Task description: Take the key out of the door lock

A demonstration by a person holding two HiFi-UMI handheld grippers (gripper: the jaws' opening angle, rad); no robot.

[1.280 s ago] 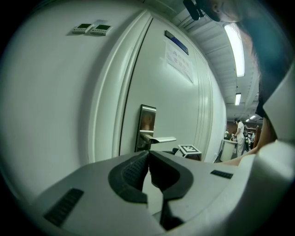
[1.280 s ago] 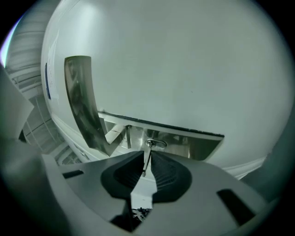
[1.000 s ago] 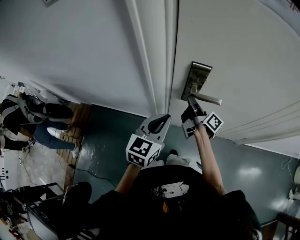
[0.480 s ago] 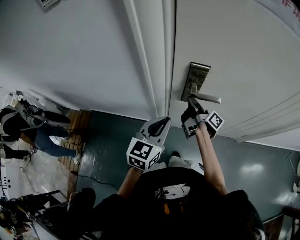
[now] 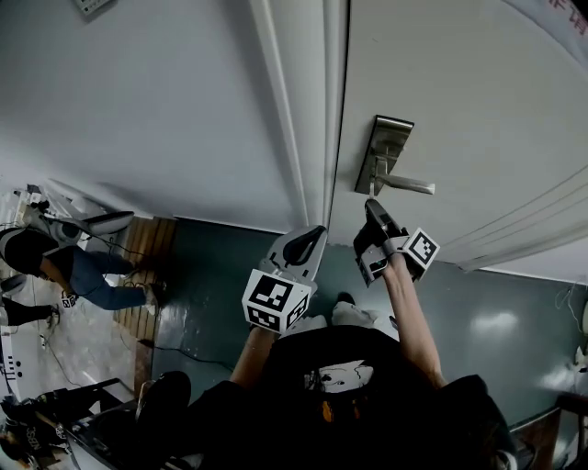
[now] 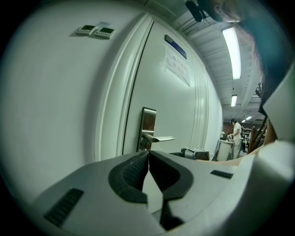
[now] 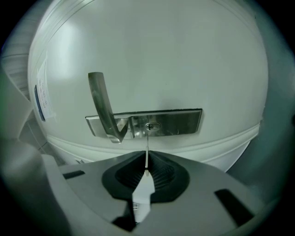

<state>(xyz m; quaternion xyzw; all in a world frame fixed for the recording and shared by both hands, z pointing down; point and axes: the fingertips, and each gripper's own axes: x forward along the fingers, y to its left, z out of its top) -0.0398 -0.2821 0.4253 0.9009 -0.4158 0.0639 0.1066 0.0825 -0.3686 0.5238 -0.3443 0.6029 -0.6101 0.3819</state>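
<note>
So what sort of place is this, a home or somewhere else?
Probably a workplace, an office or lab building rather than a home: a white door with a printed notice, long ceiling strip lights, and wall control panels beside the frame.

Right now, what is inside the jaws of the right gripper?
The right gripper pinches the key, seen edge-on, blade pointing at the keyhole. Its pads cover the key's head.

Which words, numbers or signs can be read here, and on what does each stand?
None can be read.
Paper notice on the door: too blurred.
Dark plate above it: too small.
Two wall panels: displays too small.
Red marks, head view's corner: cut off.
</note>
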